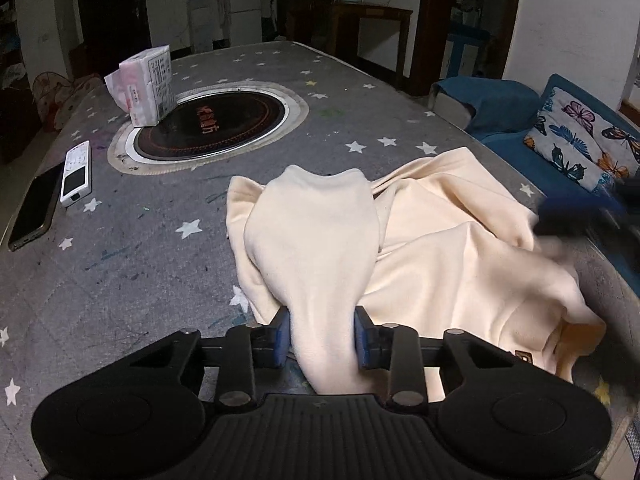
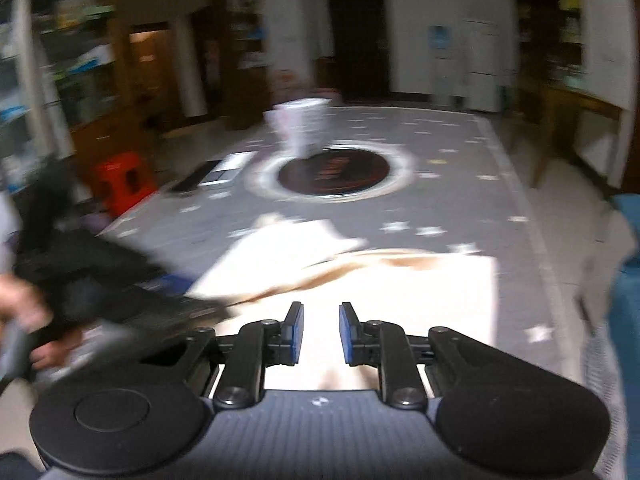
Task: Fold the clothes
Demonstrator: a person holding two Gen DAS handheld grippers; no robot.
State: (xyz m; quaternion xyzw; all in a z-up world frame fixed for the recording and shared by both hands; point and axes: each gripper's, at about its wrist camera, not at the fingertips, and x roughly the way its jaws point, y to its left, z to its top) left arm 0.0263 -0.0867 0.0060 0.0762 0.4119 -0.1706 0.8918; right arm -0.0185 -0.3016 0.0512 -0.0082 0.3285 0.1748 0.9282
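Observation:
A cream sweatshirt (image 1: 440,260) lies crumpled on the grey star-print table cover (image 1: 140,280), near the front right. One sleeve (image 1: 316,232) runs up between the blue pads of my left gripper (image 1: 322,332), which is shut on it. The right wrist view is motion-blurred. There my right gripper (image 2: 321,332) hovers open over the sweatshirt (image 2: 380,284) with nothing between its fingers. It shows as a dark blur (image 1: 580,220) at the garment's right edge in the left wrist view. The left gripper (image 2: 100,292) and a hand (image 2: 24,320) are smeared at left.
A round black cooktop (image 1: 212,124) is set into the table's middle. A tissue pack (image 1: 146,84), a white remote (image 1: 77,172) and a phone (image 1: 34,212) lie at the left. A blue sofa with a butterfly cushion (image 1: 580,136) stands right; a red stool (image 2: 124,180) left.

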